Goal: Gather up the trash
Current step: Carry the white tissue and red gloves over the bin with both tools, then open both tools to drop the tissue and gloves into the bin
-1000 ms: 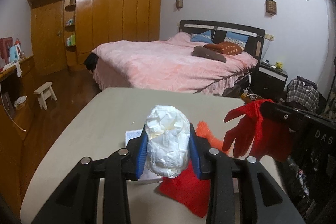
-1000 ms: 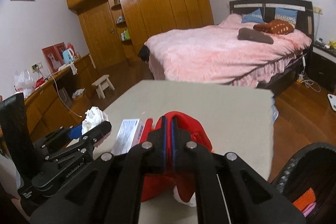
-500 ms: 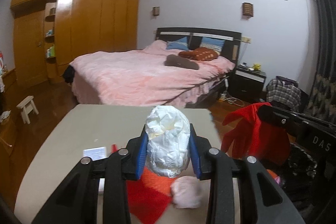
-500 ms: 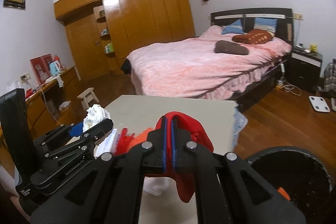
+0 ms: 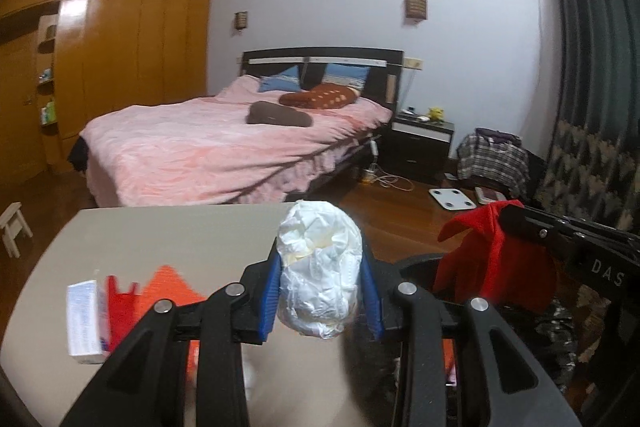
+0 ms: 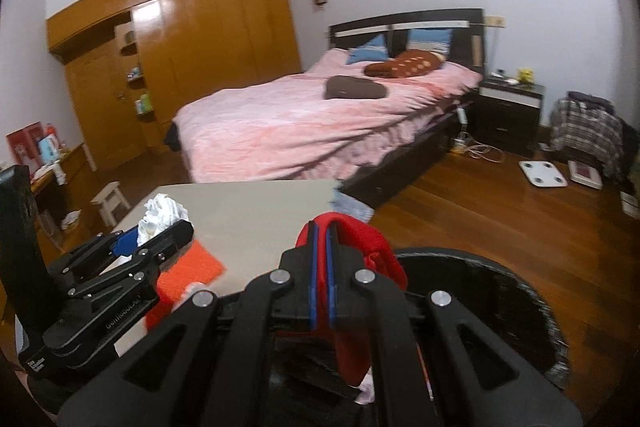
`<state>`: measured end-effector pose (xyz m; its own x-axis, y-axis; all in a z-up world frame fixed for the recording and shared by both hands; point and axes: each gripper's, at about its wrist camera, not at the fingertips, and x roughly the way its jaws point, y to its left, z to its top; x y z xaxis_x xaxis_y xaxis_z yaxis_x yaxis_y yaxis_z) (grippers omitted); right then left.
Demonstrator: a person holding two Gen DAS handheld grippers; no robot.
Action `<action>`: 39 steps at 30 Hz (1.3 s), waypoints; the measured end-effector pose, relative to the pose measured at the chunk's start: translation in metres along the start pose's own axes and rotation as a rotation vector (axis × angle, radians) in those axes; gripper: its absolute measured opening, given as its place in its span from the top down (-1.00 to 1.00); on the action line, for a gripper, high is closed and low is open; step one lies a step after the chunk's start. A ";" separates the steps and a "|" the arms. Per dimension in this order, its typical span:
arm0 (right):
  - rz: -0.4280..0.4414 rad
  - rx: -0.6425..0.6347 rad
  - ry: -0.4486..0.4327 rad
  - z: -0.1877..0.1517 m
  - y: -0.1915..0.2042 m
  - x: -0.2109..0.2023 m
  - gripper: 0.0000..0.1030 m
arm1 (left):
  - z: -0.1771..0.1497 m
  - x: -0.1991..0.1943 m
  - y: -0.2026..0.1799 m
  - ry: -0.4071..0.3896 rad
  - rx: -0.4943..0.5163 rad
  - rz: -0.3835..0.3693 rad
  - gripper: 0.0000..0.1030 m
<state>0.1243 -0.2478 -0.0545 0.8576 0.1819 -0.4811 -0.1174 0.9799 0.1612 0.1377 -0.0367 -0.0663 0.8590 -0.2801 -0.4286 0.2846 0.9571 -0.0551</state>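
My left gripper is shut on a crumpled white paper wad, held over the right end of the beige table. The same wad shows in the right wrist view at the tip of the left gripper. My right gripper is shut on a red cloth, which hangs over the black bin. In the left wrist view the red cloth dangles above the bin's rim. An orange cloth and a small white box lie on the table.
A pink bed stands beyond the table, with a black nightstand and a white scale on the wood floor. A wooden wardrobe lines the left wall. A small stool stands by the table.
Both grippers have swung to the right with their loads. The red cloth now hangs over the black bin, and the white wad has come to the table's right end.
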 end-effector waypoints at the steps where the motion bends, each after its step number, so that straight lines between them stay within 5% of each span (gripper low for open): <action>1: -0.018 0.004 0.001 -0.003 -0.007 -0.003 0.94 | 0.000 0.003 -0.006 0.003 0.003 -0.012 0.32; 11: -0.135 0.063 0.043 -0.036 -0.063 -0.020 0.94 | -0.007 0.032 -0.064 0.037 0.036 -0.121 0.32; 24: -0.182 0.112 0.072 -0.061 -0.093 -0.024 0.91 | -0.023 0.059 -0.101 0.105 0.069 -0.197 0.31; 28: -0.203 0.119 0.084 -0.064 -0.098 -0.022 0.82 | -0.022 0.062 -0.103 0.125 0.078 -0.215 -0.02; 29: -0.207 0.120 0.085 -0.065 -0.099 -0.022 0.77 | -0.022 0.061 -0.102 0.125 0.081 -0.216 -0.09; 31: -0.214 0.123 0.083 -0.067 -0.099 -0.023 0.34 | -0.022 0.060 -0.100 0.124 0.082 -0.216 -0.16; 35: -0.221 0.115 0.079 -0.065 -0.099 -0.022 0.11 | -0.018 0.058 -0.087 0.117 0.064 -0.201 -0.28; 39: -0.243 0.108 0.061 -0.063 -0.095 -0.024 -0.58 | -0.014 0.051 -0.068 0.099 0.044 -0.157 -0.49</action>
<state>0.0835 -0.3400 -0.1124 0.8219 -0.0497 -0.5674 0.1450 0.9816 0.1241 0.1562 -0.1148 -0.0971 0.7568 -0.4151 -0.5049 0.4320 0.8974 -0.0902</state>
